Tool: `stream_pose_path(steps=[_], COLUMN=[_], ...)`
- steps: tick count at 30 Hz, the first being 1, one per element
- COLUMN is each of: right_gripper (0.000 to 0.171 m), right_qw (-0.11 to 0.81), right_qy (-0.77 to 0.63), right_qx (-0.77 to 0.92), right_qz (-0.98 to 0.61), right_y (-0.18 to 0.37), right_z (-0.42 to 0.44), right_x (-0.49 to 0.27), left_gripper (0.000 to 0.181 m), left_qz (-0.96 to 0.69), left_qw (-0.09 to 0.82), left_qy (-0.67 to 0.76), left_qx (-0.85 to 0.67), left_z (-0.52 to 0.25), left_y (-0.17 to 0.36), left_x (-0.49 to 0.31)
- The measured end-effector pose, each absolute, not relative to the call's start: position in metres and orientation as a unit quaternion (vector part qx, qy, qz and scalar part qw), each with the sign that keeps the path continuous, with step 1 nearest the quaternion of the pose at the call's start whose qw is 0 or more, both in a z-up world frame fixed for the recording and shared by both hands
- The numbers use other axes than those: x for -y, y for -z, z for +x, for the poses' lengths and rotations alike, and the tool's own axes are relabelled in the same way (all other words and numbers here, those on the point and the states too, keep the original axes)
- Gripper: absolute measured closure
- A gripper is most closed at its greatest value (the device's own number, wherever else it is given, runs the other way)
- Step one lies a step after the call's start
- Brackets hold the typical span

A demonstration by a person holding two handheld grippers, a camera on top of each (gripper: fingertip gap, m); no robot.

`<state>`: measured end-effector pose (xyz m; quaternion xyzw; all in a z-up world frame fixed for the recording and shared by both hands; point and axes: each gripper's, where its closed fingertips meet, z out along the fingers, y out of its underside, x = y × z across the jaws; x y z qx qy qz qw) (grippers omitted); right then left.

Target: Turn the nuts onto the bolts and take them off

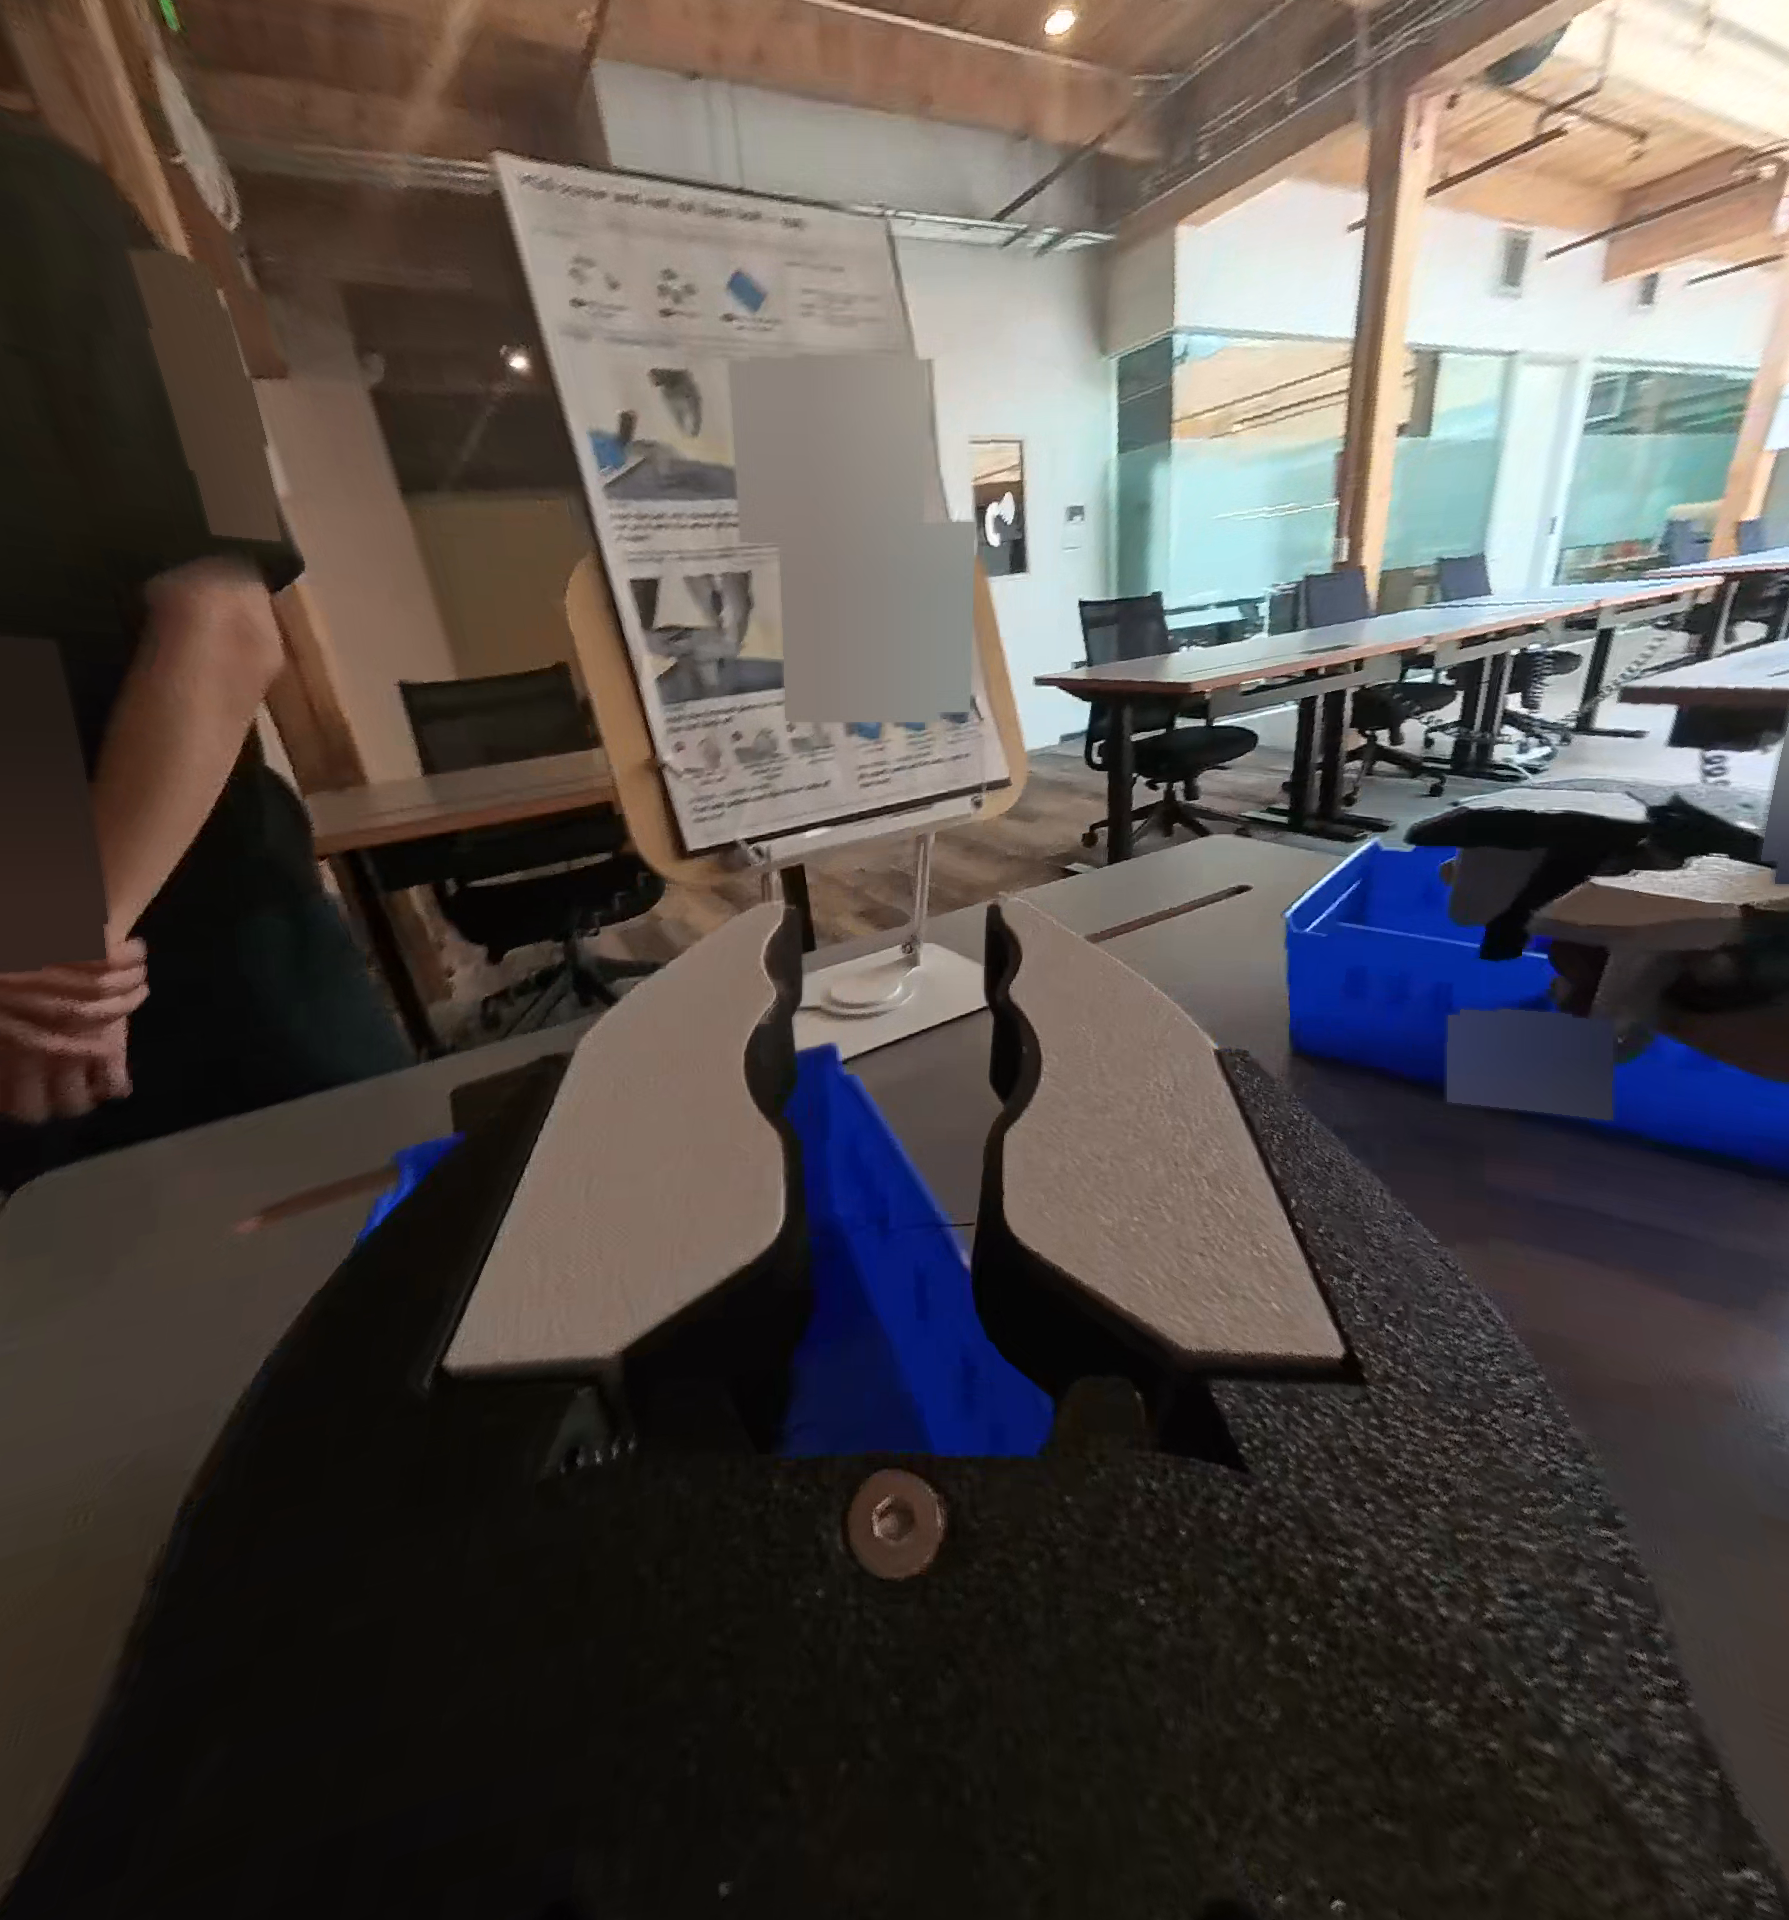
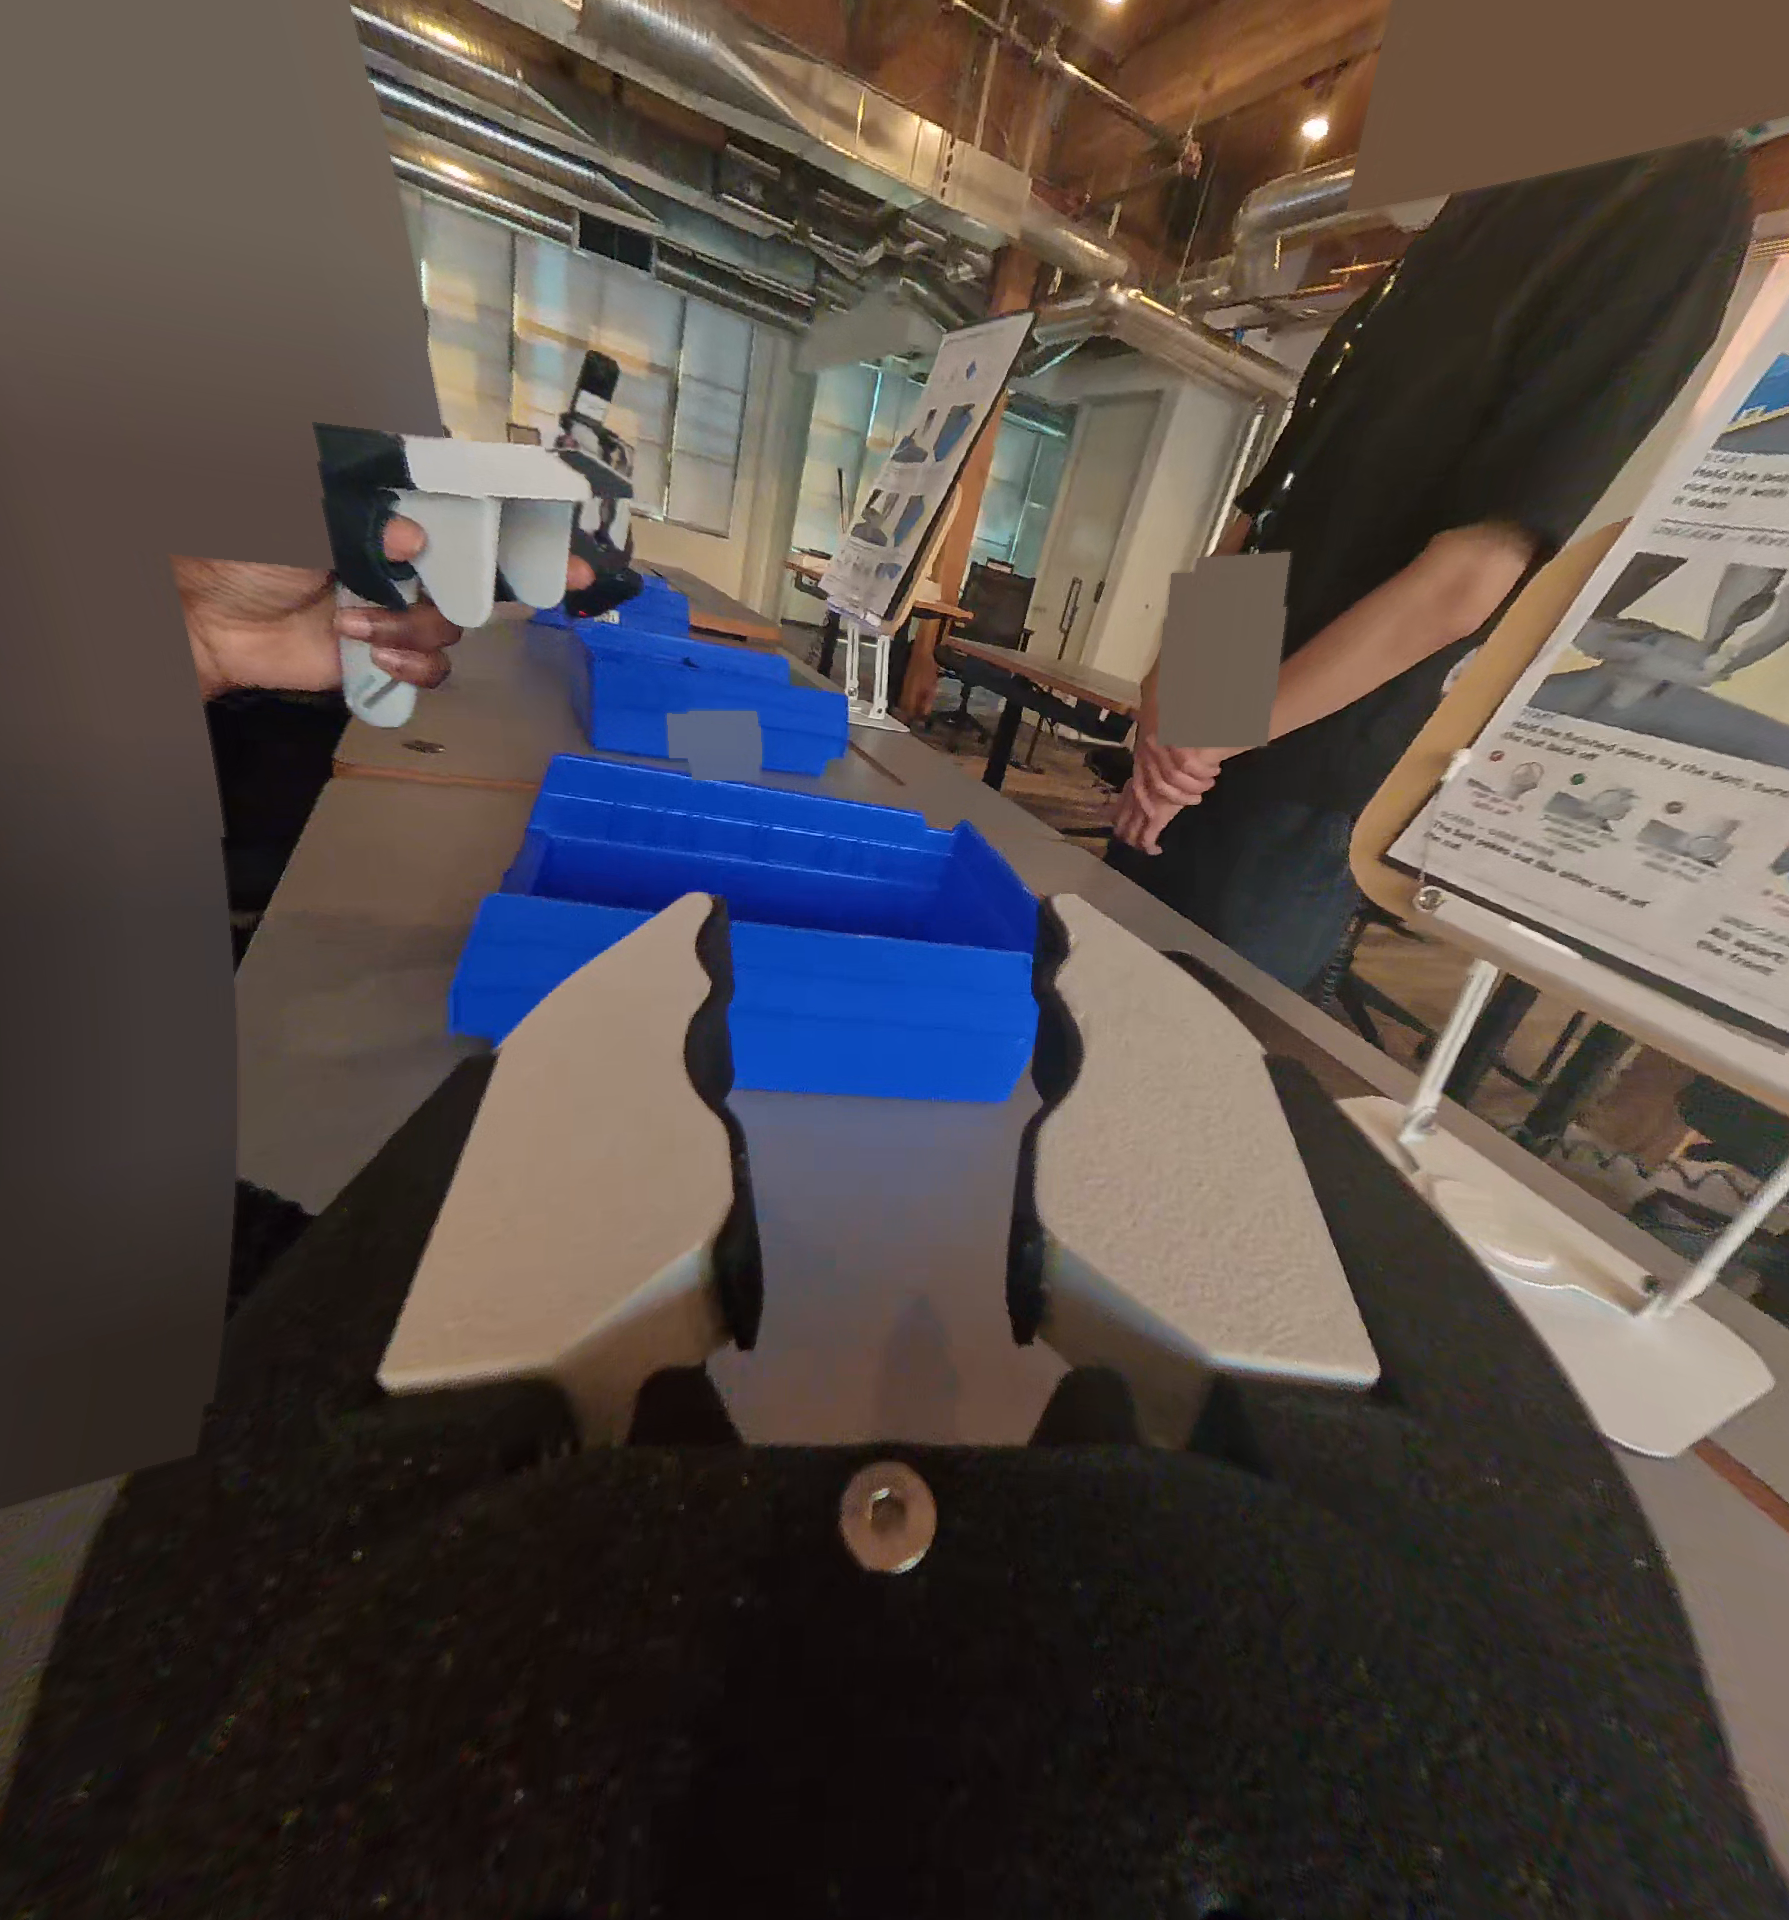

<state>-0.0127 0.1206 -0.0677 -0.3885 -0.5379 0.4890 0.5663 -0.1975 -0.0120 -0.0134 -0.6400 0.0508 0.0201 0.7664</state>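
No nuts or bolts show in either view. My left gripper [image 1: 885, 935] is open and empty, held above a blue bin [image 1: 869, 1195] whose inside is hidden by the gripper body. It also shows far off in the right wrist view [image 2: 500, 613], held up in a hand above the table. My right gripper [image 2: 882, 925] is open and empty, low over the grey table [image 2: 381, 987], just in front of a divided blue bin [image 2: 869, 997]. In the left wrist view the right gripper [image 1: 1492, 894] sits at a second blue bin [image 1: 1368, 935] on the right.
An instruction board on a white stand [image 1: 765, 520] stands at the table's far edge, and close on the right in the right wrist view [image 2: 1648, 727]. More blue bins [image 2: 661, 696] line the table farther off. A person in black [image 2: 1441, 520] stands beside the table.
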Motion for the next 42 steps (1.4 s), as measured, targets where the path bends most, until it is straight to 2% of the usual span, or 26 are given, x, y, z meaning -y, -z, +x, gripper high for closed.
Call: stream_pose_path(steps=[9, 20, 29, 36, 40, 42], right_gripper=[0.122, 0.123, 0.126, 0.127, 0.134, 0.136], right_qw=[0.55, 0.536, 0.52, 0.492, 0.497, 0.506], right_qy=[-0.545, -0.563, -0.591, -0.621, -0.613, -0.603], right_qx=[0.507, 0.506, 0.487, 0.465, 0.465, 0.467], right_qz=[-0.379, -0.373, -0.378, -0.395, -0.401, -0.402], right_y=[0.08, 0.082, 0.083, 0.087, 0.089, 0.089], right_z=[-0.018, -0.02, -0.018, -0.019, -0.02, -0.019], right_x=[-0.121, -0.115, -0.118, -0.122, -0.124, -0.124], left_gripper=[0.151, 0.152, 0.143, 0.154, 0.162, 0.16], left_qz=[-0.655, -0.666, -0.719, -0.774, -0.79, -0.8], left_qw=[0.753, 0.744, 0.694, 0.632, 0.613, 0.6], left_qy=[-0.044, -0.034, 0.022, 0.04, 0.008, 0.009], left_qx=[-0.03, -0.033, -0.015, 0.002, -0.002, -0.003], left_z=[-0.22, -0.218, -0.219, -0.23, -0.237, -0.238], left_y=[0.022, 0.03, 0.052, 0.069, 0.075, 0.079], left_x=[0.035, 0.023, 0.013, 0.004, 0.001, 0.0])
